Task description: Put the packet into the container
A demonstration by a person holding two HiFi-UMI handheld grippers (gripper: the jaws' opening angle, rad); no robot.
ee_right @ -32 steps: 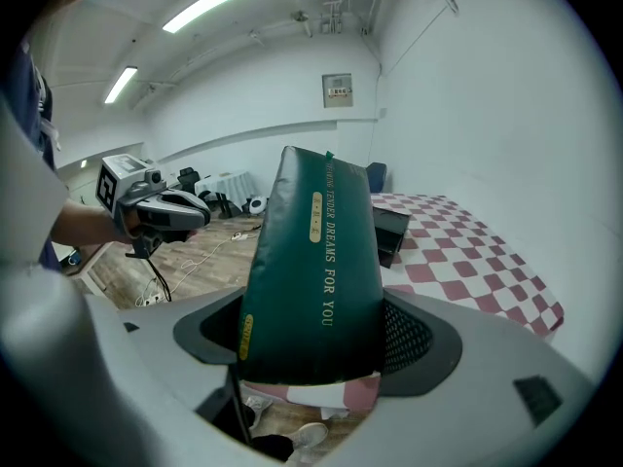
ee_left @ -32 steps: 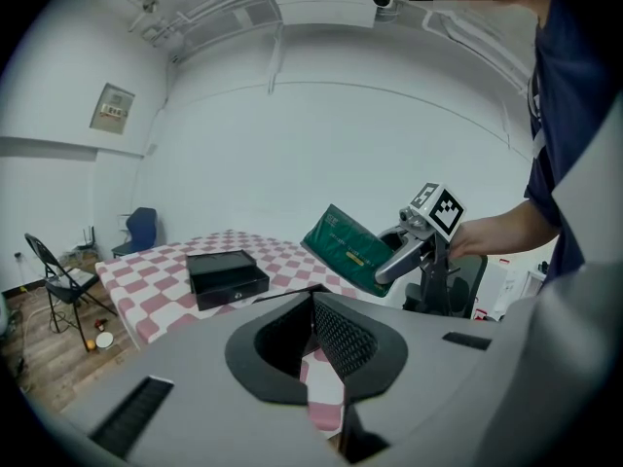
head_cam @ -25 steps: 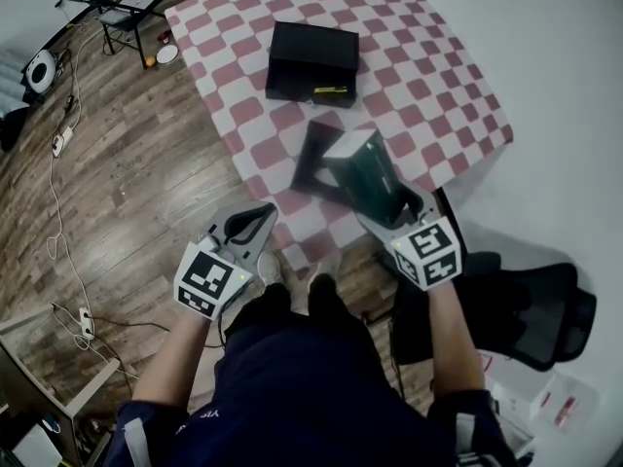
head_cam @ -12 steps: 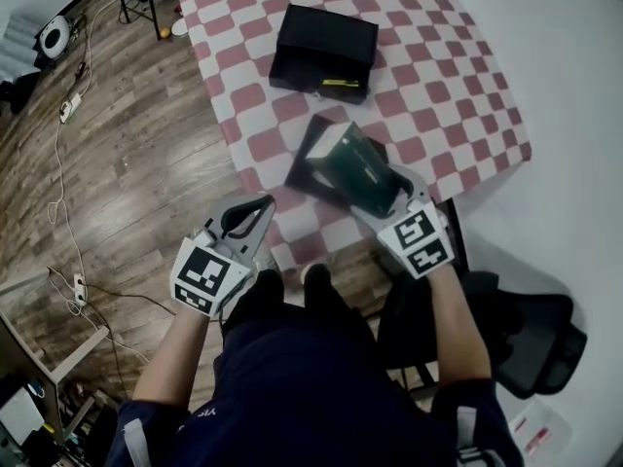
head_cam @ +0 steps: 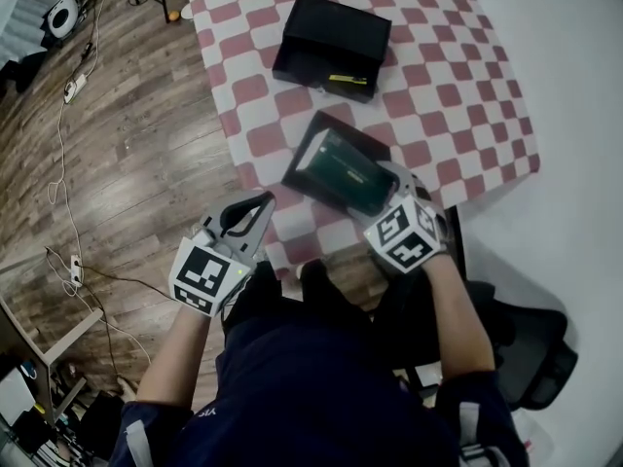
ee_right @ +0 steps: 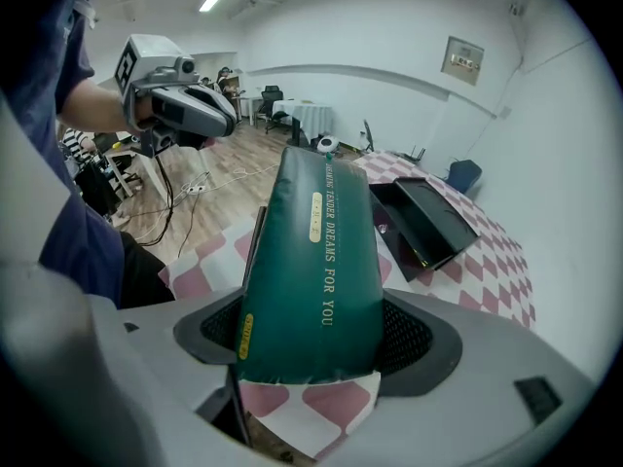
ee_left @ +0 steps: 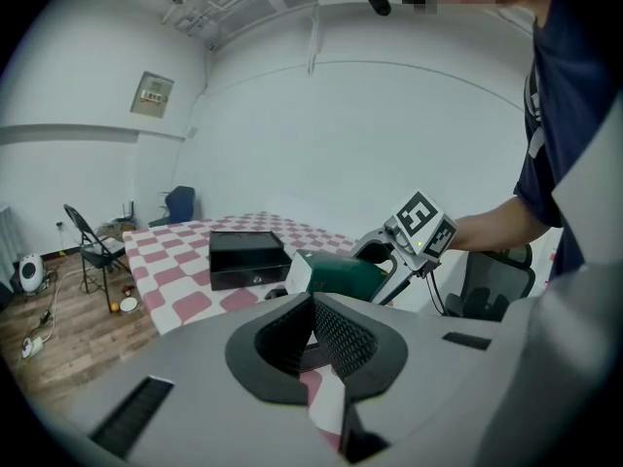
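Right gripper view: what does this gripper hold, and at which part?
The green packet, clamped near its closest end between the right gripper jaws.

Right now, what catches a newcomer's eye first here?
The dark green packet, clamped in the right hand-held gripper and lying over a shallow black tray at the near edge of the red-and-white checked table. Next, the black box farther back on the table, and the left hand-held gripper, shut and empty, off the table over the wood floor.
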